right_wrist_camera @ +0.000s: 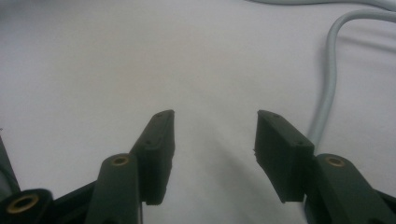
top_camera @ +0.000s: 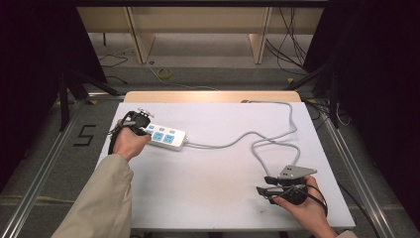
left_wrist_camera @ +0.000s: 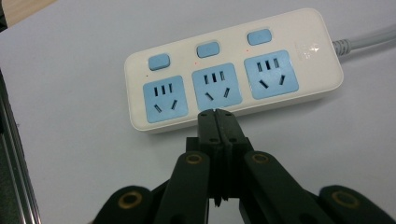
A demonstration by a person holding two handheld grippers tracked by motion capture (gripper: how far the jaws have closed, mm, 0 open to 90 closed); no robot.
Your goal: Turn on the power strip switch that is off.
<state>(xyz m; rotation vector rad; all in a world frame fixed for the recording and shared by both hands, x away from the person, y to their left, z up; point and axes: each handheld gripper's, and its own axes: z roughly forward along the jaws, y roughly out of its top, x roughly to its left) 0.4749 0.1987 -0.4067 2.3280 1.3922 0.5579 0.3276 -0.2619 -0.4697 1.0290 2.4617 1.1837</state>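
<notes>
Power strip [top_camera: 165, 136] lies at the left of the high view, white with three blue sockets and three blue switches, flat on the pale bench [top_camera: 208, 183], its grey cable [top_camera: 257, 136] trailing right and looping toward the right side of the frame. The left gripper [left_wrist_camera: 215, 114] has its jaws pressed together with nothing between them, its tip just at the near edge of the strip below the middle socket [left_wrist_camera: 216, 87] in the left gripper view. The step looks like pressing a switch or nudging the strip with the closed tip. To do it well, the tip should travel up past the socket to the middle switch [left_wrist_camera: 208, 49] and come down squarely on it, not on the socket holes, with light pressure so the strip does not slide. The right gripper [right_wrist_camera: 214, 135], at the lower right of the high view, stands wide open over bare bench beside the cable, holding nothing; it could steady the strip's far end.
</notes>
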